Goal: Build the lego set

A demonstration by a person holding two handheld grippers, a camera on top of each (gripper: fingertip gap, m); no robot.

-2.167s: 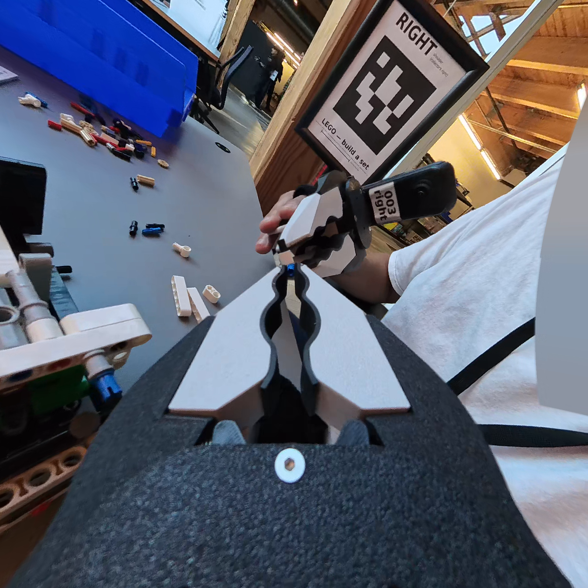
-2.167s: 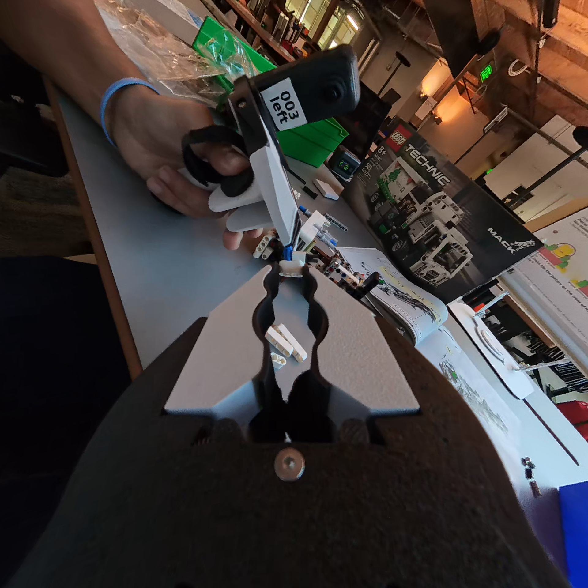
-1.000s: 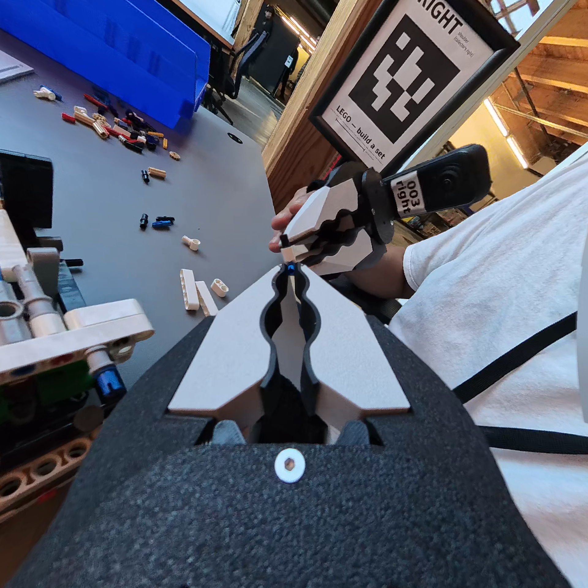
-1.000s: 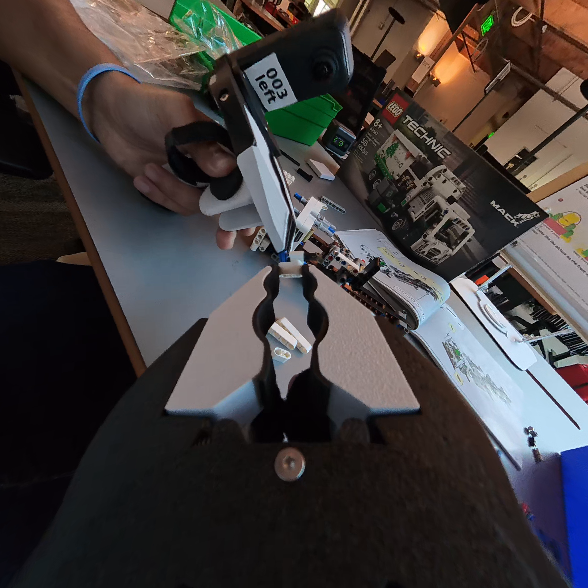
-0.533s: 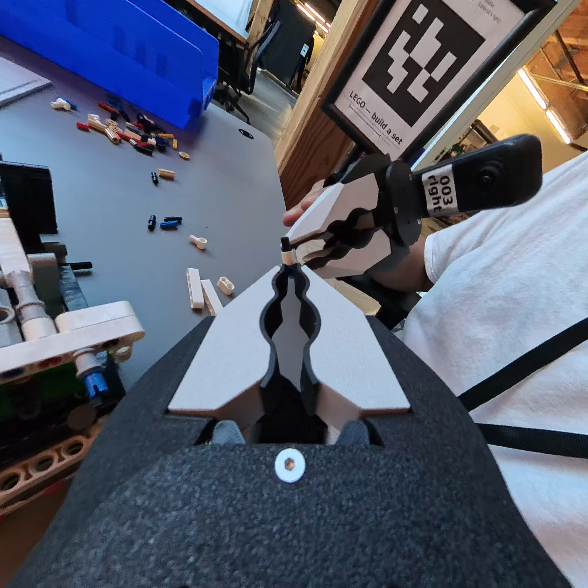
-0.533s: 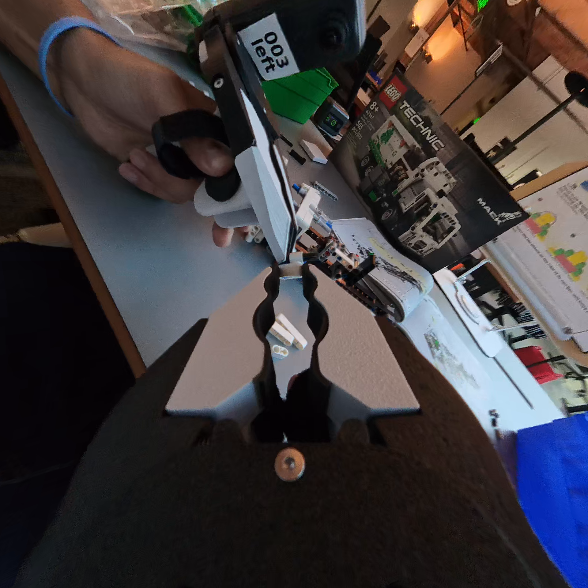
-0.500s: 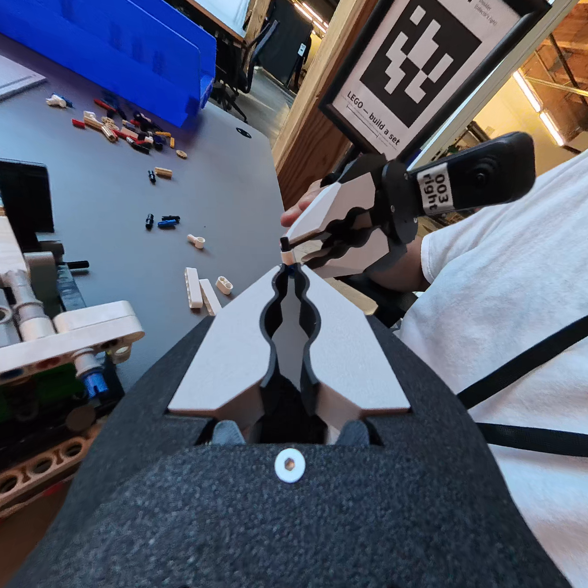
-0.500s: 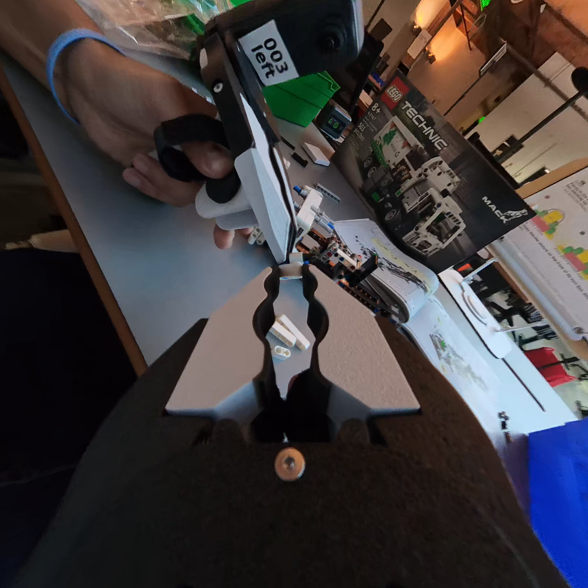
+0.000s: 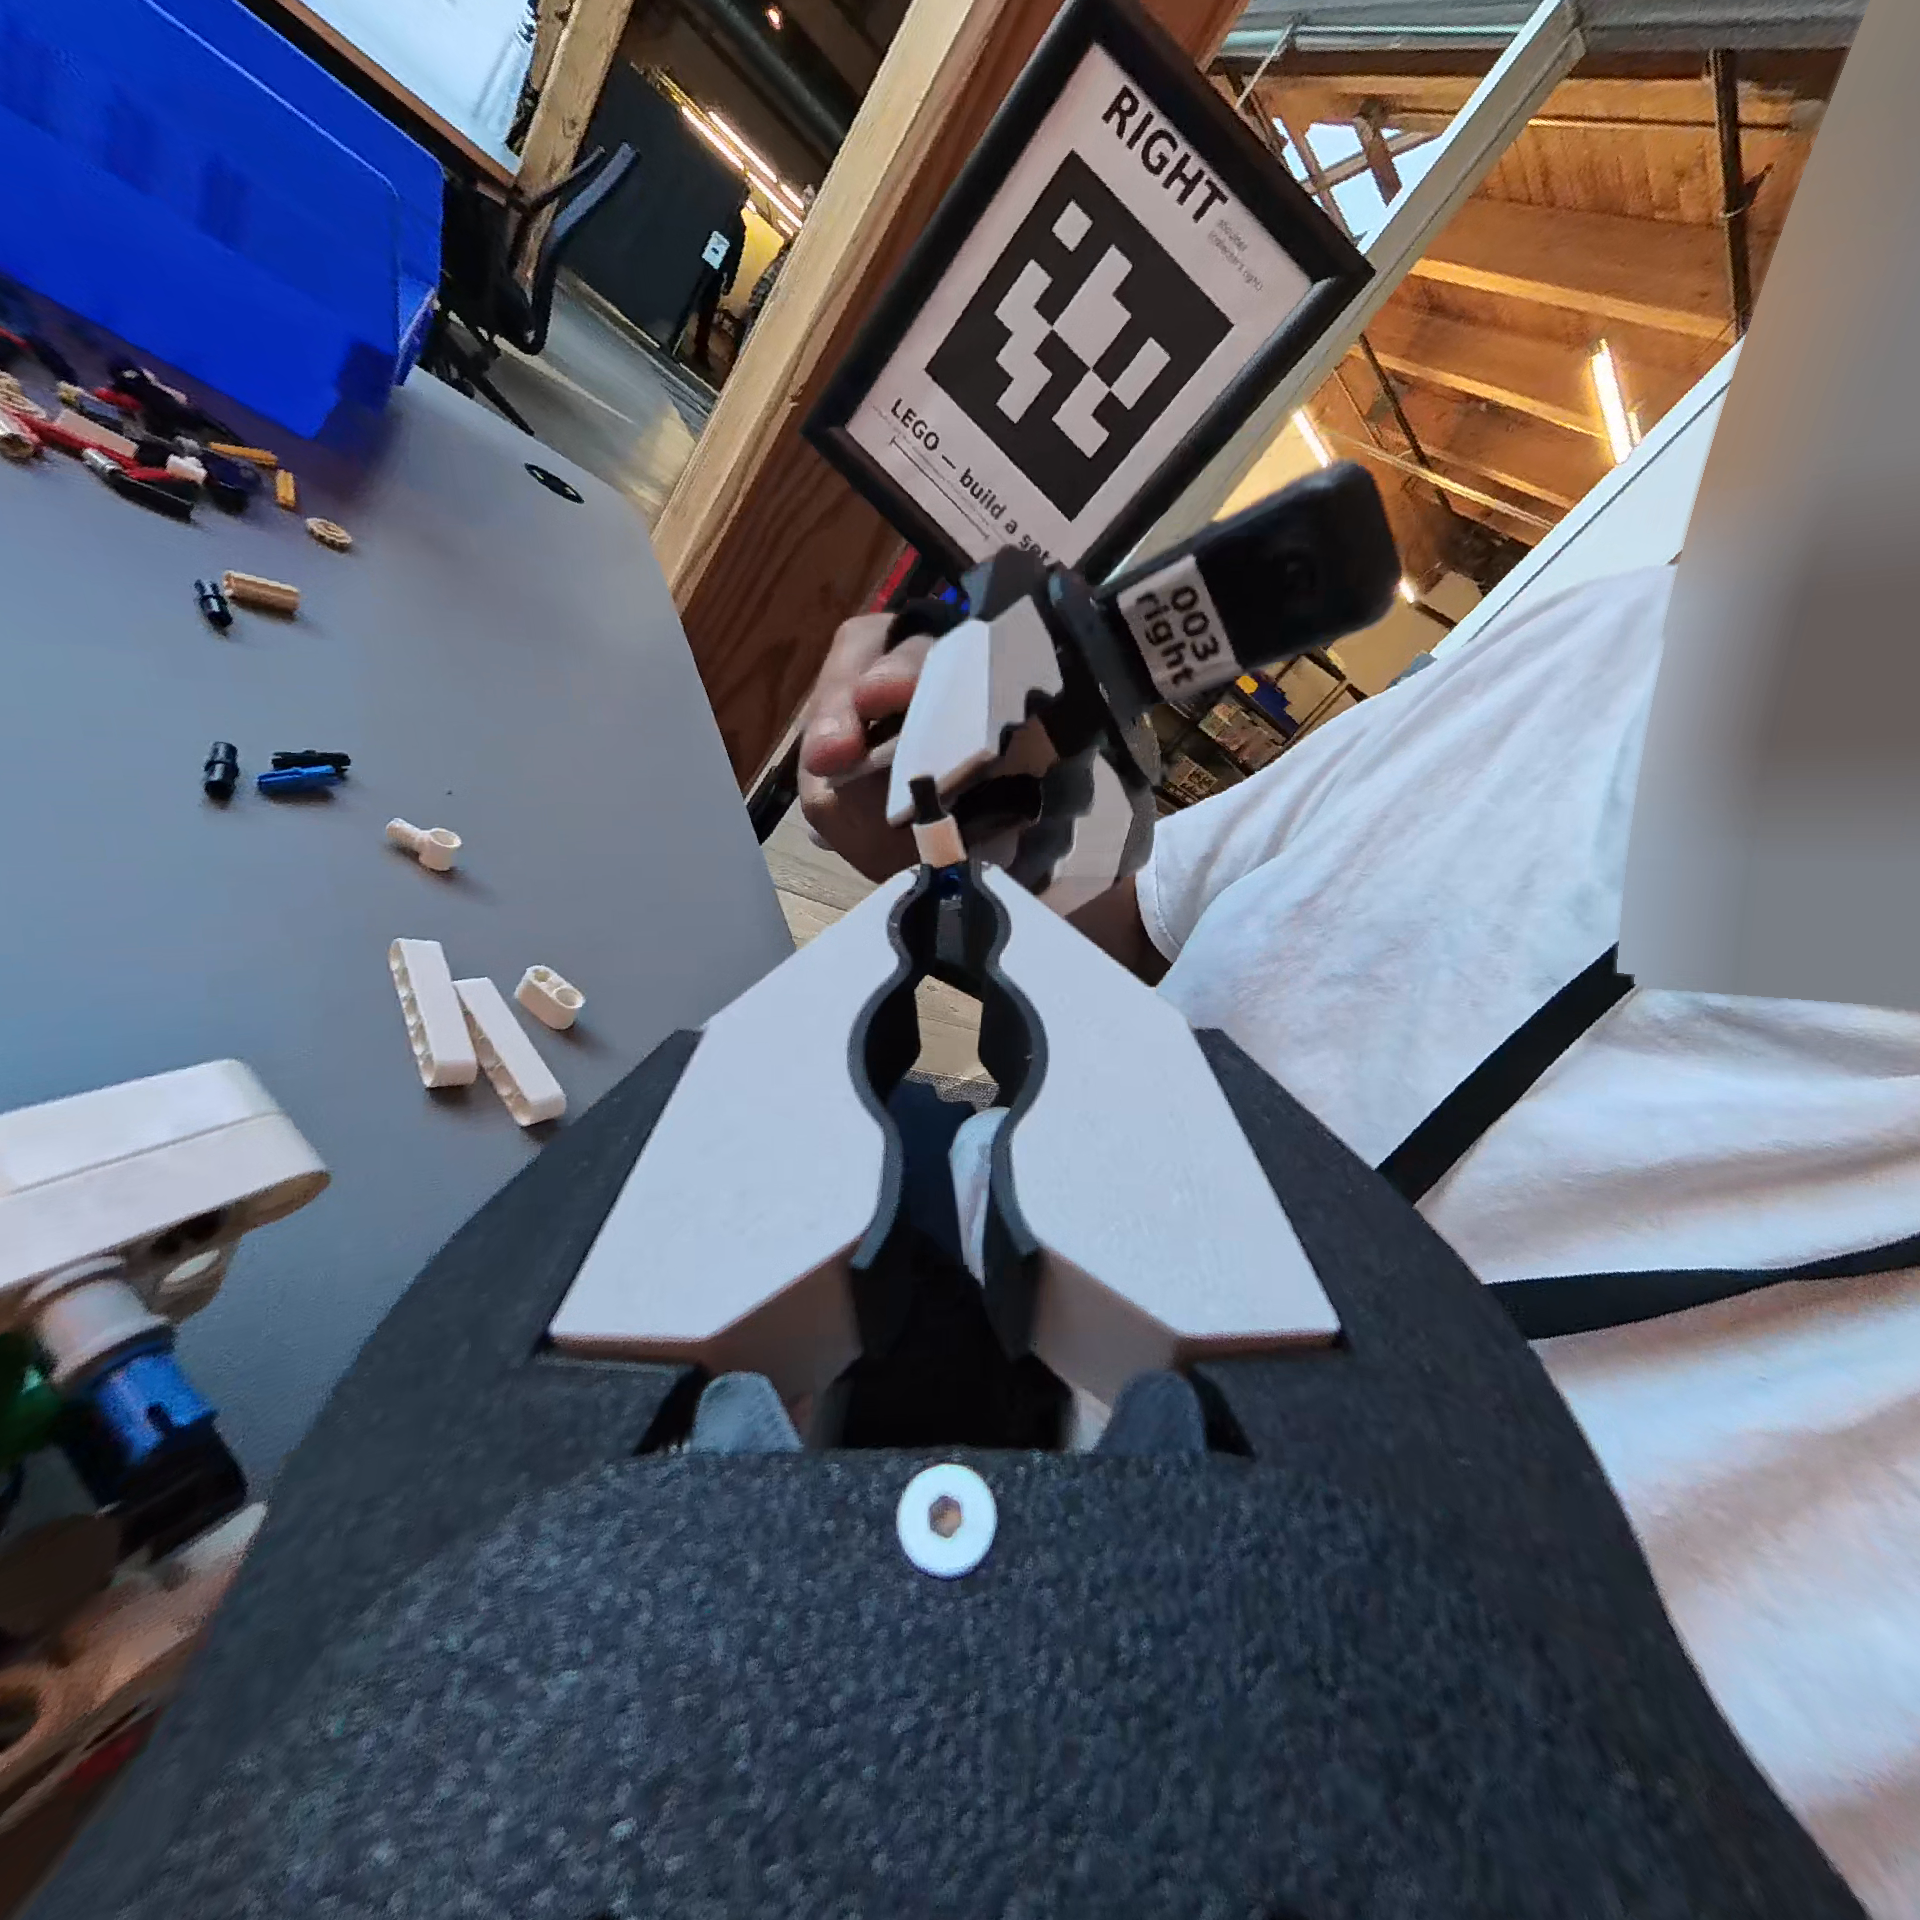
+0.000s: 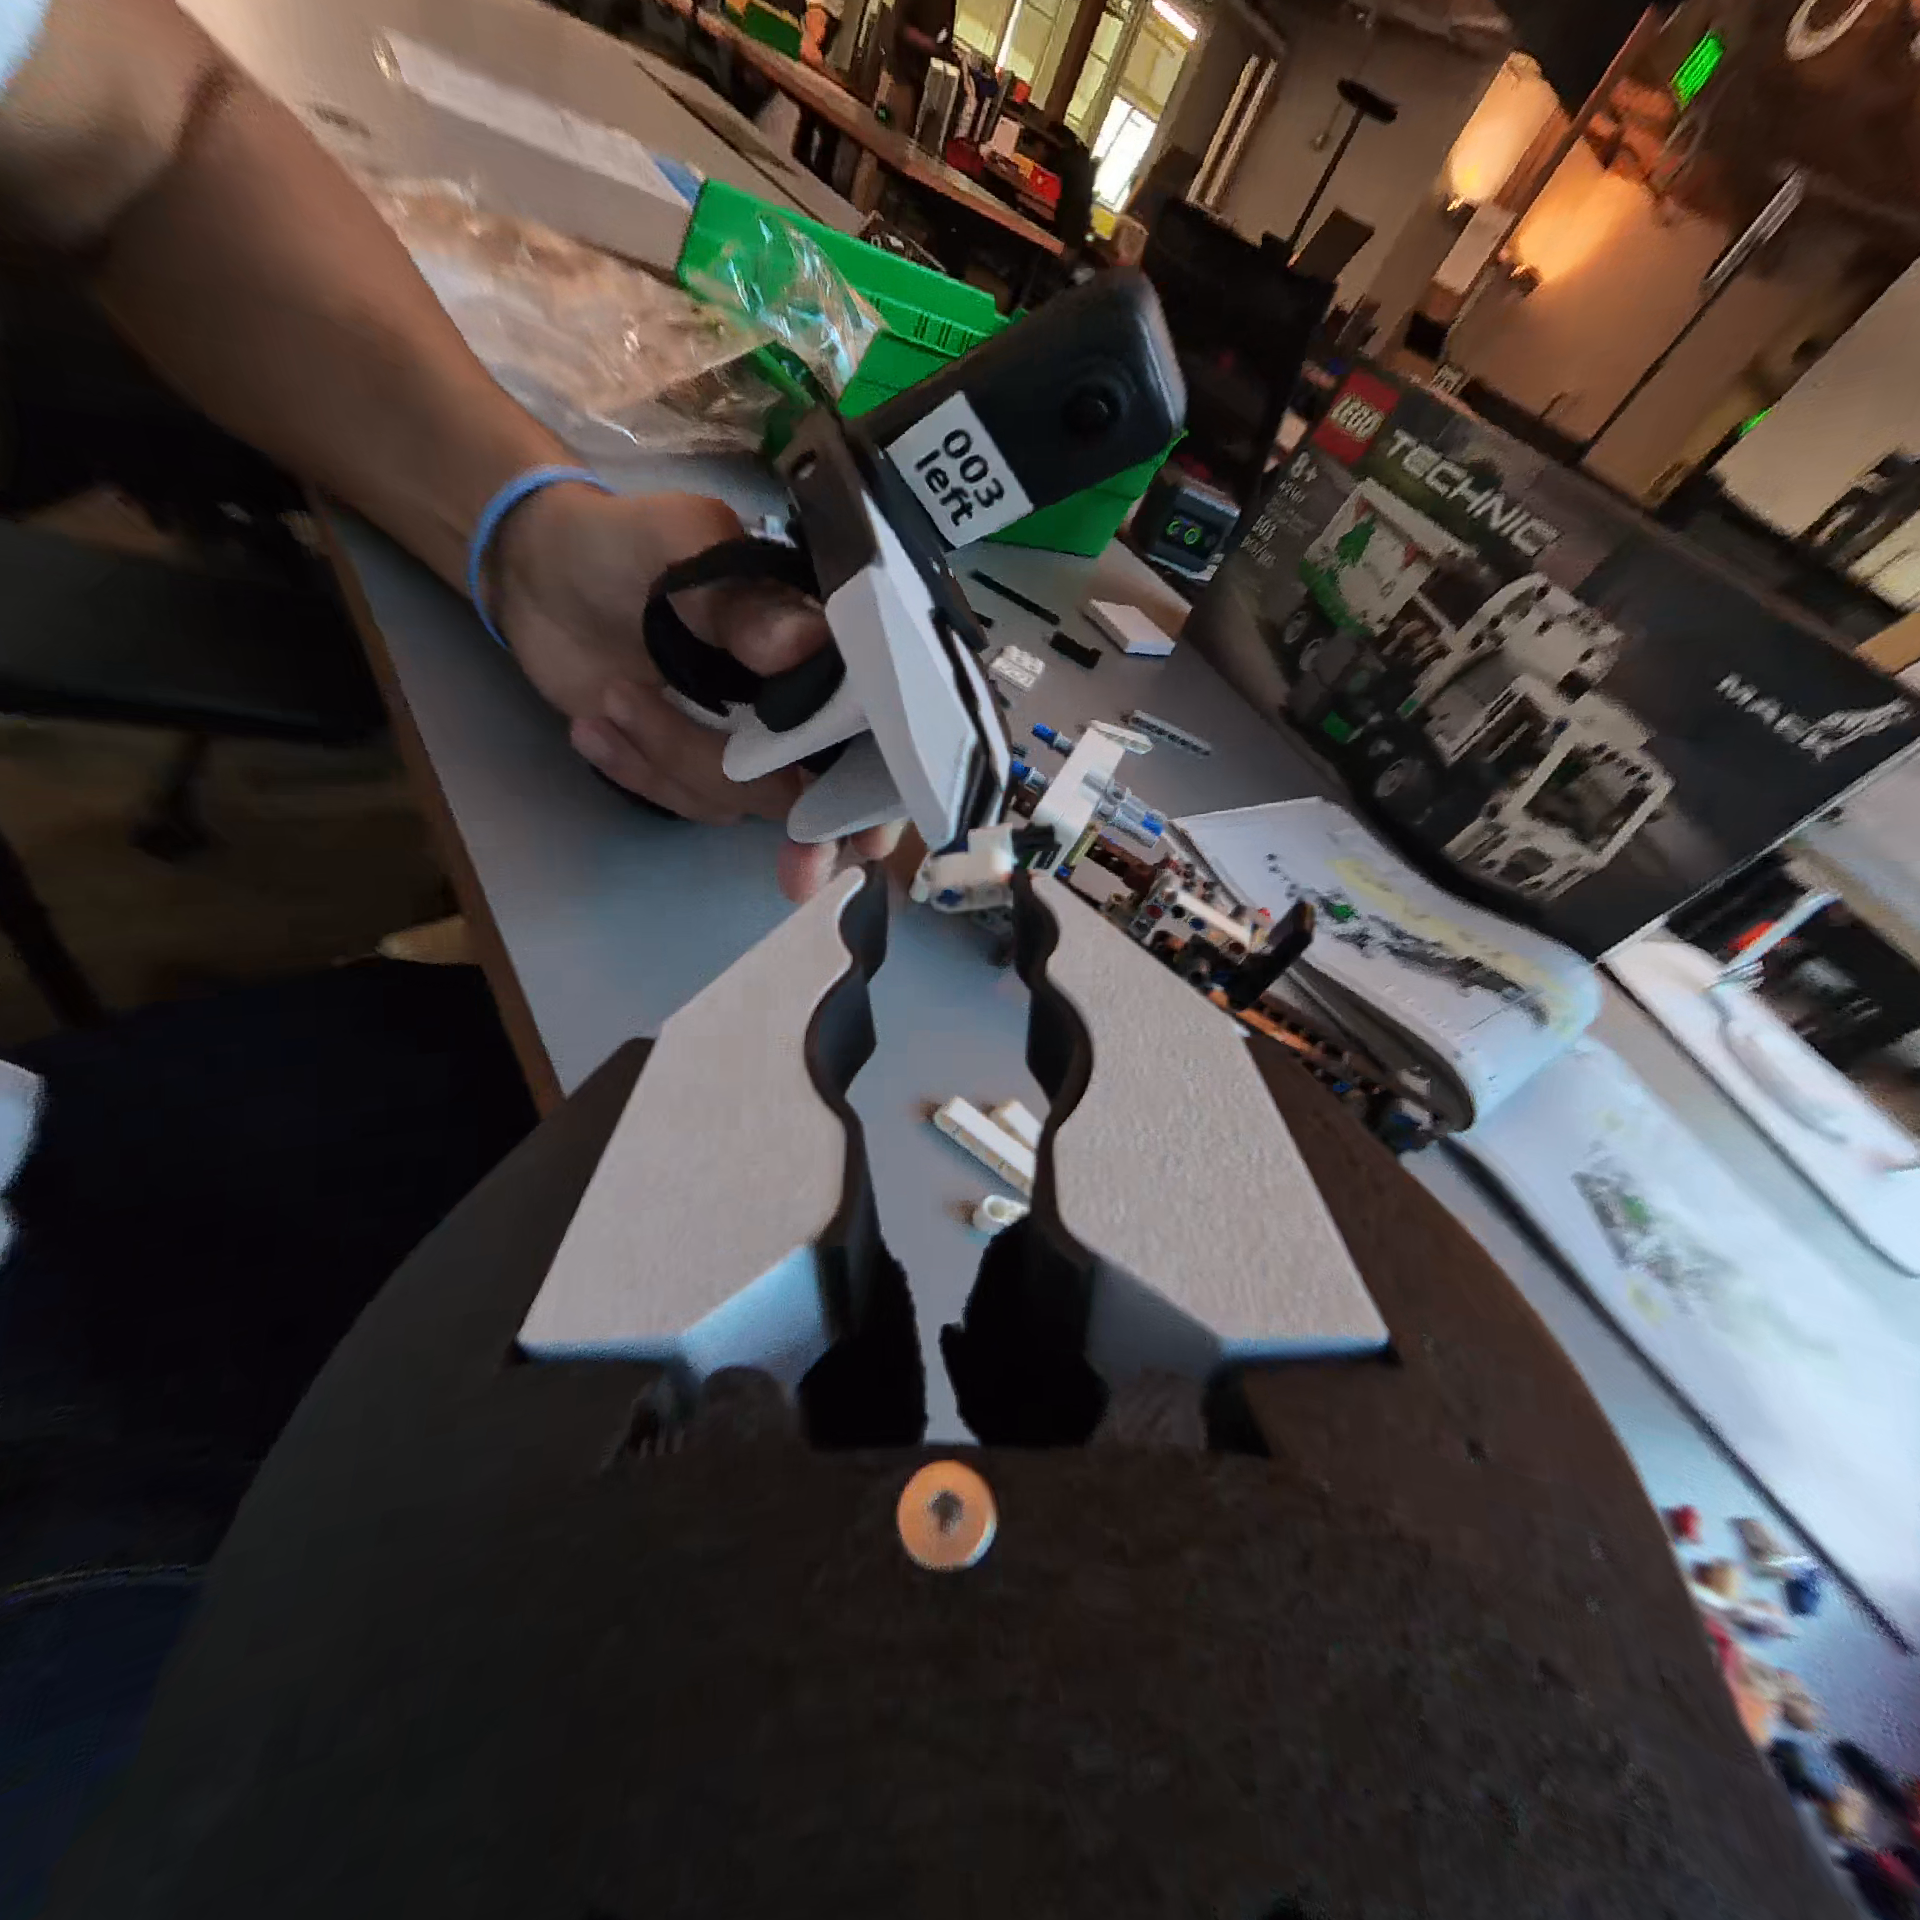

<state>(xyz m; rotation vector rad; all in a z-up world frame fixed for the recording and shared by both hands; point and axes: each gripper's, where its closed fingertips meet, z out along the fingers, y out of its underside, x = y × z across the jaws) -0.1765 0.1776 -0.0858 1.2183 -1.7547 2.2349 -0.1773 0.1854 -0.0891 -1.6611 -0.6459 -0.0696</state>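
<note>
Lego piece: a small white plastic connector with a blue pin at one end and a black stub at the other (image 10: 971, 868), held in the air above the near edge of the grey table (image 9: 312, 914)
Left gripper: the white-fingered hand-held gripper (image 9: 940, 896) is pinched closed on the blue-pin end of that small piece; from the right wrist view its fingers (image 10: 935, 769) slope down onto the piece
Right gripper: the second white-fingered hand-held gripper (image 10: 948, 894) has its jaws parted and grips nothing; the piece lies just past its fingertips, about level with the gap
Key relation: the piece lies crosswise to the right gripper's fingers, long axis running left to right in the right wrist view, black stub toward the right-hand finger; from the left wrist view the same piece stands straight out from the left gripper's tips toward the right one
Nearer hand: the left already has it; the right is just beside it, apart
Half-built model: white and grey beams with coloured pins (image 10: 1132, 831) sit on the table just behind the piece, beside the open instruction booklet (image 10: 1382, 935)
Loose parts: two white flat beams (image 9: 473, 1029) lie on the table below the grippers
Judgement: a regrip or hand-over looks likely, and the right jaws would need to close squarely across the free end
</note>
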